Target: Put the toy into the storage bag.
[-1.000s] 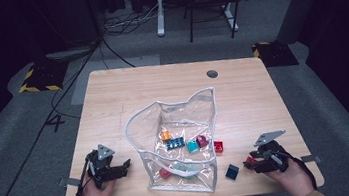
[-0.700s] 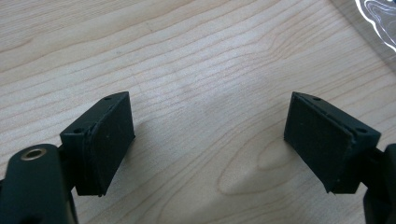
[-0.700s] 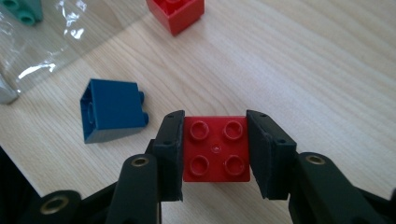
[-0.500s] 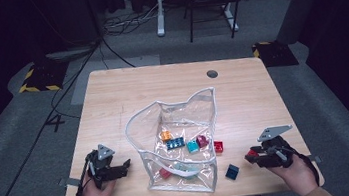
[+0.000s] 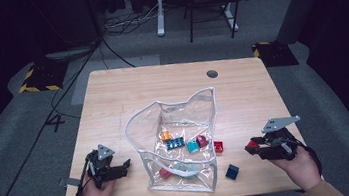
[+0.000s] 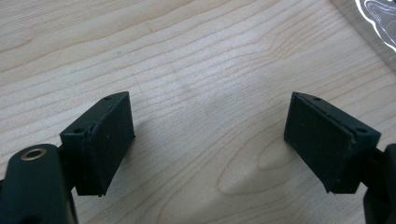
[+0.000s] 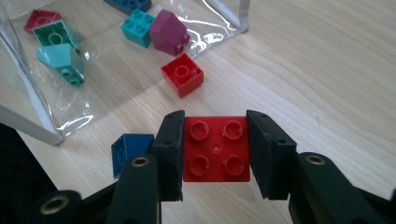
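Note:
A clear plastic bag [image 5: 178, 143] lies open in the middle of the table with several coloured bricks inside. My right gripper [image 7: 215, 149] is shut on a red four-stud brick [image 7: 215, 148], held at the table's front right edge [image 5: 253, 145]. A smaller red brick [image 7: 182, 74] lies on the wood just outside the bag, and a dark blue brick [image 7: 128, 149] lies nearer [image 5: 231, 172]. Teal, magenta and green bricks [image 7: 159, 30] sit in the bag. My left gripper [image 6: 210, 144] is open over bare wood at the front left [image 5: 123, 166], left of the bag.
The wooden table [image 5: 112, 100] has a round cable hole [image 5: 212, 73] at the back right. A chair and desk legs stand on the floor beyond the table. The bag's white rim [image 6: 378, 18] is at the far right of the left gripper view.
My right gripper has moved right, away from the bag and toward the table's edge, still holding the red brick. The left gripper has stayed put.

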Available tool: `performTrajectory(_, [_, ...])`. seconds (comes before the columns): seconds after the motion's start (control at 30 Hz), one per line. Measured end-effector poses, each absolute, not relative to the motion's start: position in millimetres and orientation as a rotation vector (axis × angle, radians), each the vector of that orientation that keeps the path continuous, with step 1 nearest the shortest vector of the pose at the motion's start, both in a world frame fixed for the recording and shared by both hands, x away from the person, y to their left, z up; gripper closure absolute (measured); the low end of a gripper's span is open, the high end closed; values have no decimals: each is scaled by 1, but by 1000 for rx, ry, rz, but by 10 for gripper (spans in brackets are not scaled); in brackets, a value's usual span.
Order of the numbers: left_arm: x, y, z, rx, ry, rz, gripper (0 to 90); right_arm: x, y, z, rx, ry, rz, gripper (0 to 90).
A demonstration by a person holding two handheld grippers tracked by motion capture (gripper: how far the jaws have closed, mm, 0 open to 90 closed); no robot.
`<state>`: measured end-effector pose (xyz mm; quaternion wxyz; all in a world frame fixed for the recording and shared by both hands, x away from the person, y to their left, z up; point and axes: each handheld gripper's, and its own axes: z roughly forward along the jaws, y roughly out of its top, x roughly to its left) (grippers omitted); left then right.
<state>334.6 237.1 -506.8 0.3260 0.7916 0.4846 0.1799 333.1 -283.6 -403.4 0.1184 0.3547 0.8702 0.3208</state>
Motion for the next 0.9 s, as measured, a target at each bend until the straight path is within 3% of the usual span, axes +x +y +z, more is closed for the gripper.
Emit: performTrajectory(0.9, [335,237,-507,2074,1270,471,163,328,-268,-330,898,2483,1214,592])
